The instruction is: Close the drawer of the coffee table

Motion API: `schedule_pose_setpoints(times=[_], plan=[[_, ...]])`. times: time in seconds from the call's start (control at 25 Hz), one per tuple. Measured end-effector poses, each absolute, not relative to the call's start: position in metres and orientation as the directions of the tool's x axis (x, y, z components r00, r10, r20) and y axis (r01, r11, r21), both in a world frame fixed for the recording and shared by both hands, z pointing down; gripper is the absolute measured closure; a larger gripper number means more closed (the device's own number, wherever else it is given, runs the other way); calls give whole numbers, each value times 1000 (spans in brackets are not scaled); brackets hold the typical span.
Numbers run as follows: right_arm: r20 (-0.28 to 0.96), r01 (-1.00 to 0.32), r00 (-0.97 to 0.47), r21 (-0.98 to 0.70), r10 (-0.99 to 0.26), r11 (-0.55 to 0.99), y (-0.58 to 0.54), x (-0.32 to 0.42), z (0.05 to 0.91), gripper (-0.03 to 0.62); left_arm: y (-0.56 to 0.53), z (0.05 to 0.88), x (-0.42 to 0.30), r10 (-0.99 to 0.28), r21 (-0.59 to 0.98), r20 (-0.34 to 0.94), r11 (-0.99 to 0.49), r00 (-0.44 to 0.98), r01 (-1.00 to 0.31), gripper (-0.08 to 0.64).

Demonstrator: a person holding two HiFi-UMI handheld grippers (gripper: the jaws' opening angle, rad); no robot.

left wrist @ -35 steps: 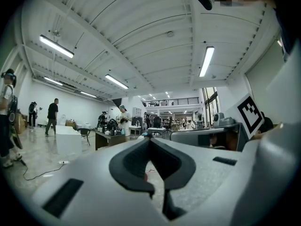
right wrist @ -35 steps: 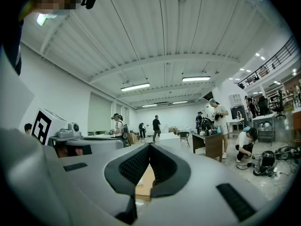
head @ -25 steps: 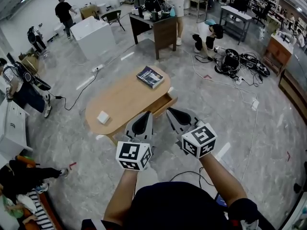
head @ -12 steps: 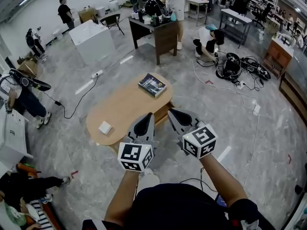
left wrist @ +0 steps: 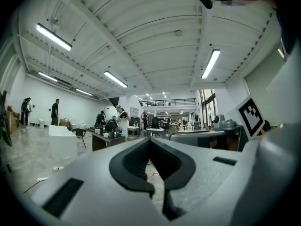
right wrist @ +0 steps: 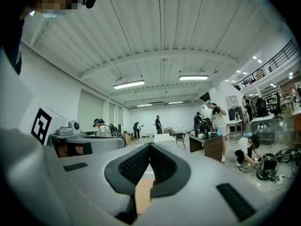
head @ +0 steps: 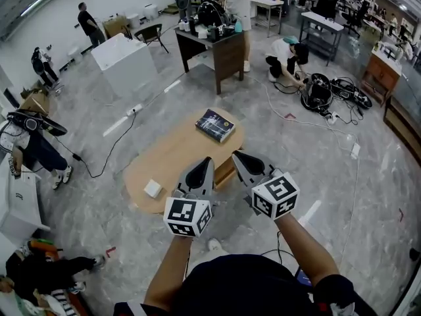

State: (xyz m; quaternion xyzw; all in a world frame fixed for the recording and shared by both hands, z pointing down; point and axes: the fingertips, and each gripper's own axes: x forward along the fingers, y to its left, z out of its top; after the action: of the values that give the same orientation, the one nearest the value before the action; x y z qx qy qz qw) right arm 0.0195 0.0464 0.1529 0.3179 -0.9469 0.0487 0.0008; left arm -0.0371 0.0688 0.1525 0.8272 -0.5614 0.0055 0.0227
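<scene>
An oval wooden coffee table point(head: 172, 155) stands on the grey floor, with a dark book point(head: 216, 125) at its far end and a small white box point(head: 153, 189) at its near end. Its drawer point(head: 225, 170) shows as a wooden front on the near side, between my two grippers, and I cannot tell how far out it stands. My left gripper point(head: 208, 160) and right gripper point(head: 235, 154) hover side by side above that edge, both shut and empty. In the left gripper view, my left gripper point(left wrist: 150, 140) has its jaws meeting. The right gripper point(right wrist: 150, 145) shows table wood point(right wrist: 142, 193) below its tips.
A white cabinet point(head: 126, 63) and a dark desk point(head: 220, 45) stand beyond the table. Several people work around the room, one crouching point(head: 284, 52) by cables and gear point(head: 322, 87) at the right. A cable point(head: 105, 151) trails over the floor at the left.
The table and book have slid down the head view, closer to my grippers. The drawer, plainly pulled out a second ago, is now mostly hidden between the gripper tips. Both grippers stay shut.
</scene>
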Motion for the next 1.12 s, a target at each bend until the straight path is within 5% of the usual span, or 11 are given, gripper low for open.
schedule_pose_setpoints(times=[1.12], plan=[[83,-686,-728,-95,-681,721,2,-52,170,580,18,169,-120,-894,88,39,-441,446,-893,561]])
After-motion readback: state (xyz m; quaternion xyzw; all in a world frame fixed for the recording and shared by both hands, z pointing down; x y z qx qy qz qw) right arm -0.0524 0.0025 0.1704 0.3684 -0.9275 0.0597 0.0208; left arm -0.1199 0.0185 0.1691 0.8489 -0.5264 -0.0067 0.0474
